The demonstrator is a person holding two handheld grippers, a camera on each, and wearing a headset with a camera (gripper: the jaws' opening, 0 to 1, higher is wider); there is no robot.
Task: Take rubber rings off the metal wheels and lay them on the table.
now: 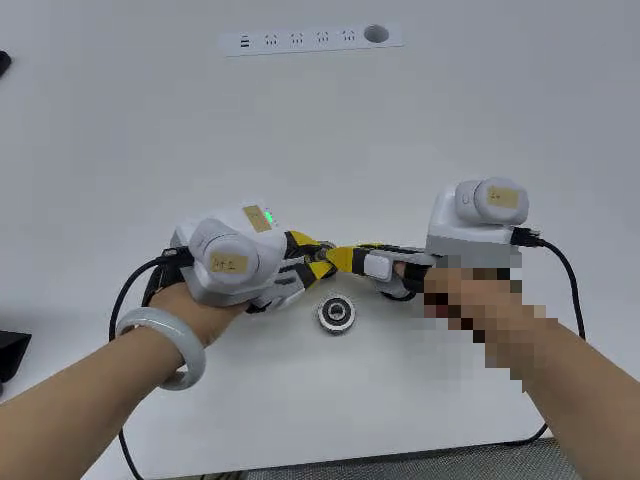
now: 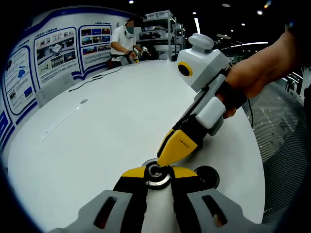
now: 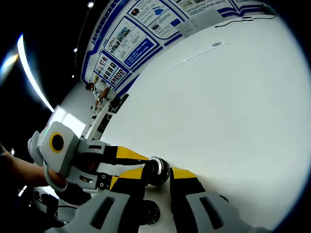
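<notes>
Both grippers meet over the white table [image 1: 320, 150] on one small metal wheel [image 2: 156, 174] held above it. My left gripper [image 2: 156, 175] has its yellow jaws shut on the wheel from the sides. My right gripper [image 3: 158, 175] comes in from the opposite side, its yellow tips pinched on the dark rubber ring [image 3: 163, 171] at the wheel's rim. In the head view the left gripper [image 1: 318, 256] and right gripper [image 1: 342, 260] touch tip to tip. A second wheel [image 1: 336, 314], with its black ring on, lies flat on the table just below them.
A white power strip [image 1: 310, 39] lies at the far edge of the table. Black cables [image 1: 565, 270] trail from both grippers toward the near edge. A dark object [image 1: 10, 352] sits at the left border. A person [image 2: 124, 41] stands far behind the table.
</notes>
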